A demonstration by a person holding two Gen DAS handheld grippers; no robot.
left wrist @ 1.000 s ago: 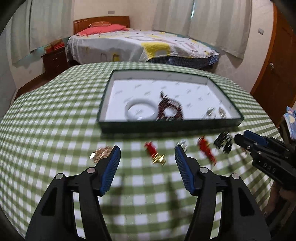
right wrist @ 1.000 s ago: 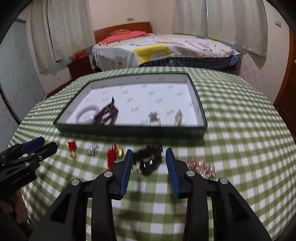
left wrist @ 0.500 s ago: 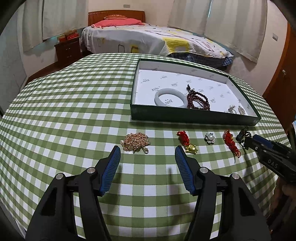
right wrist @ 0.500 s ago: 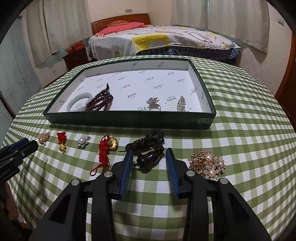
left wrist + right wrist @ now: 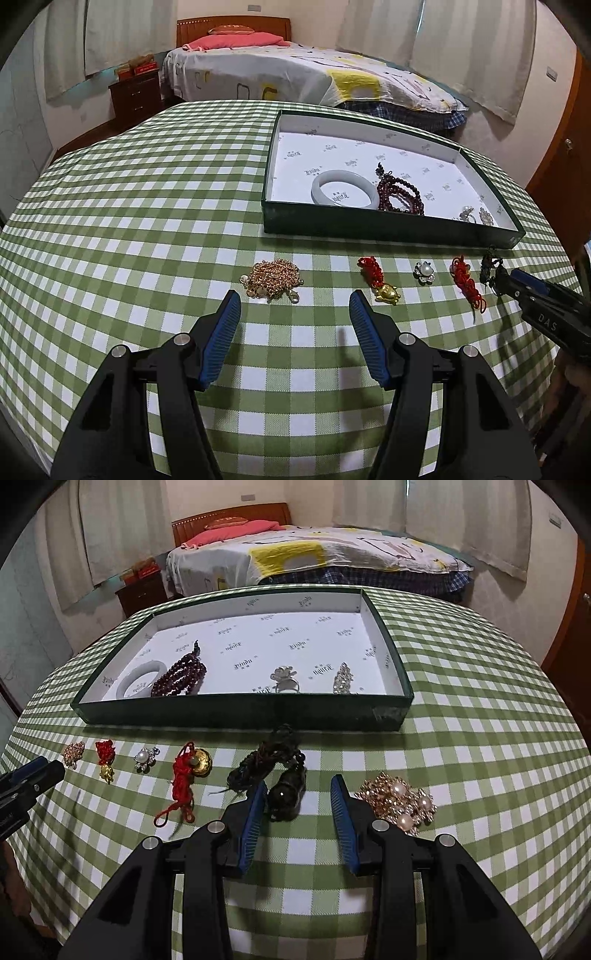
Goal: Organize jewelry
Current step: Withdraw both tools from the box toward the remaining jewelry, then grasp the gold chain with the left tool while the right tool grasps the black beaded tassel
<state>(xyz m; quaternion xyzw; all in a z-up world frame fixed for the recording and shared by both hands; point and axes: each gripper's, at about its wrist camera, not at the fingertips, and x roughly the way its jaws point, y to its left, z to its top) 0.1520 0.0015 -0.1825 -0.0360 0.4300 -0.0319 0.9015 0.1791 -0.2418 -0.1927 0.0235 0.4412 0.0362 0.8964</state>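
The right gripper [image 5: 298,801], jaws narrowly parted and holding nothing, hovers at the black corded pendant [image 5: 284,792] lying before the green, white-lined tray [image 5: 243,712]. Next it likely must lower and close on it; the left gripper [image 5: 293,325] waits wide open near the gold chain heap [image 5: 271,278].

In the left wrist view, the tray's [image 5: 388,229] near wall hides the lower parts of two small silver pieces [image 5: 474,216] by its right corner, too small to identify. The right gripper [image 5: 496,282] is cut off at the frame's right edge, its jaws unreadable there.
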